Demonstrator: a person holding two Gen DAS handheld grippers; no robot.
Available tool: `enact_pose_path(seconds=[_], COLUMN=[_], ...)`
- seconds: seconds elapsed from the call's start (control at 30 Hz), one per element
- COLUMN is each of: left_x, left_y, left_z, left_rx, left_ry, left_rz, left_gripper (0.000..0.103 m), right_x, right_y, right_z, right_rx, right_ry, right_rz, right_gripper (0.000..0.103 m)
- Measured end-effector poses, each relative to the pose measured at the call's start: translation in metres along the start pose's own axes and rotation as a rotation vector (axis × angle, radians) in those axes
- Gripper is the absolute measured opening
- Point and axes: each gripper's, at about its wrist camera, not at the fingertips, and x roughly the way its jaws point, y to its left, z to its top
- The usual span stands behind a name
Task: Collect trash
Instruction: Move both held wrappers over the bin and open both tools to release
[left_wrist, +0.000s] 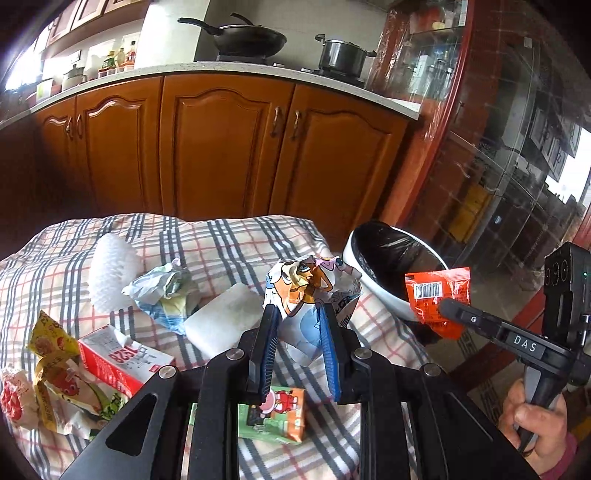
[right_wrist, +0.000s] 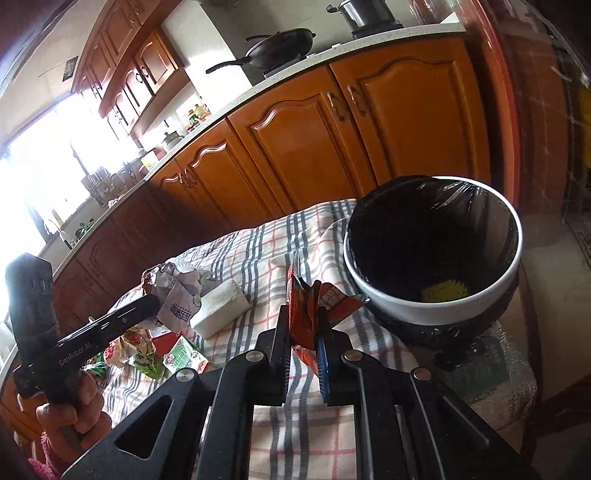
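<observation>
Left wrist view: the left gripper (left_wrist: 297, 314) is clamped on a crumpled cartoon-printed wrapper (left_wrist: 310, 288), held clear above the checked cloth (left_wrist: 229, 236). On the cloth to the left lie a white foam net (left_wrist: 110, 273), a pale crumpled bag (left_wrist: 166, 291), a white foam block (left_wrist: 225, 317), a red-and-white carton (left_wrist: 122, 362) and yellow wrappers (left_wrist: 55, 369). A green-and-orange packet (left_wrist: 273, 417) lies near, under the jaws. To the right, the right gripper (left_wrist: 443, 306) pinches a red packet (left_wrist: 437, 295) just beside the bin (left_wrist: 369, 288) — a white bin with a black liner.

Right wrist view: the right gripper (right_wrist: 304, 314) holds the red packet (right_wrist: 310, 306) between narrow jaws, just left of the bin (right_wrist: 436, 306). Something yellow (right_wrist: 445, 290) lies at the bin's bottom. Far left, the left gripper (right_wrist: 153, 302) carries the crumpled wrapper (right_wrist: 177, 295) over the cloth (right_wrist: 273, 243). A hand (right_wrist: 74, 410) grips its handle.
</observation>
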Motion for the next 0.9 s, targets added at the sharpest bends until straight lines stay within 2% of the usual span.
enact_pose_path(seconds=[0.53,0.9], left_x=[0.060,0.126], left_y=[-0.045,-0.084], left_z=[0.034,0.069], left_rx=[0.086,0.166], left_ry=[0.037,0.095], left_rz=[-0.073,-0.062], left_gripper=[0.021,0.022], right_x=[-0.004,0.012], right_y=[-0.045,-0.078], right_z=[0.026,0.055], right_rx=[0.039,0.026], right_ry=[-0.030,0.033], right_rz=[-0.079,-0.140], right_gripper=[0.012,0.012])
